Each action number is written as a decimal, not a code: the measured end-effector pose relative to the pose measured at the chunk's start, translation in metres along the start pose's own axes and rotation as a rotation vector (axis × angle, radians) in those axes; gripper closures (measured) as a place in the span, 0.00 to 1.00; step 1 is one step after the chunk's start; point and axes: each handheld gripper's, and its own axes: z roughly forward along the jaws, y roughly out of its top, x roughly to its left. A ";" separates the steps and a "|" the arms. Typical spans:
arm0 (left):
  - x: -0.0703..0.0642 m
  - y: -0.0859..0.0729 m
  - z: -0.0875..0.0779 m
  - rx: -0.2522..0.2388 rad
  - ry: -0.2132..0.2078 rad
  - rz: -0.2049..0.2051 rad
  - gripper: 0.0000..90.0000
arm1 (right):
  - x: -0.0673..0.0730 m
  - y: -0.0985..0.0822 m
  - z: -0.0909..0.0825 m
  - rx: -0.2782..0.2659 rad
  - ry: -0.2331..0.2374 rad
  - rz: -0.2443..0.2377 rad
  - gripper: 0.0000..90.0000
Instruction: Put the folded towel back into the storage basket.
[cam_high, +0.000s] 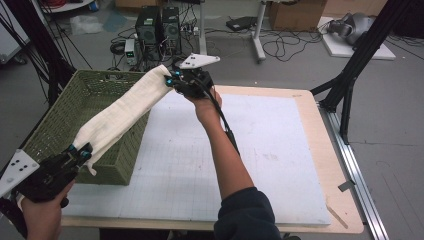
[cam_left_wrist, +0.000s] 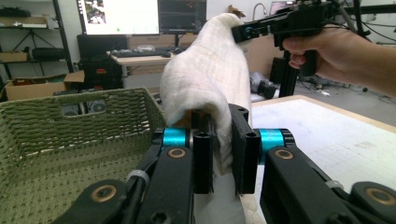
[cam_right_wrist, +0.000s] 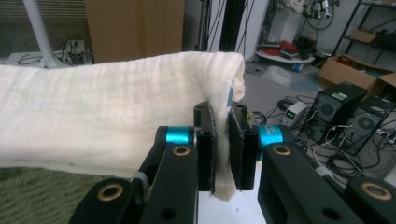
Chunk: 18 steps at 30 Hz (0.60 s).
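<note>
A cream folded cloth (cam_high: 122, 110) stretches in the air between both grippers, above the green basket (cam_high: 60, 122). My left gripper (cam_high: 82, 152) at the lower left is shut on the cloth's near end; in the left gripper view the cloth (cam_left_wrist: 210, 79) is pinched between its jaws (cam_left_wrist: 219, 154). Higher up, past the basket's far right corner, my right gripper (cam_high: 172, 80) is shut on the cloth's far end. The right gripper view shows the cloth (cam_right_wrist: 102, 116) running off to the left from its jaws (cam_right_wrist: 223, 154). The other hand's gripper (cam_left_wrist: 261, 28) shows at the top of the left gripper view.
The green woven basket (cam_left_wrist: 65, 135) stands on the table's left side beside a white gridded mat (cam_high: 240, 150). Beyond the table lie computer towers (cam_high: 157, 25), cables and a black frame leg (cam_high: 350, 75).
</note>
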 end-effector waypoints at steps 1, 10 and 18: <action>0.002 0.000 -0.002 -0.003 0.012 -0.003 0.90 | 0.000 0.003 0.005 0.008 0.002 0.002 0.92; 0.012 0.001 -0.009 -0.018 0.042 -0.024 0.90 | 0.007 0.025 0.048 0.009 0.009 -0.004 0.92; 0.022 0.000 -0.016 -0.014 0.096 -0.027 0.90 | 0.016 0.035 0.084 0.029 0.022 -0.001 0.92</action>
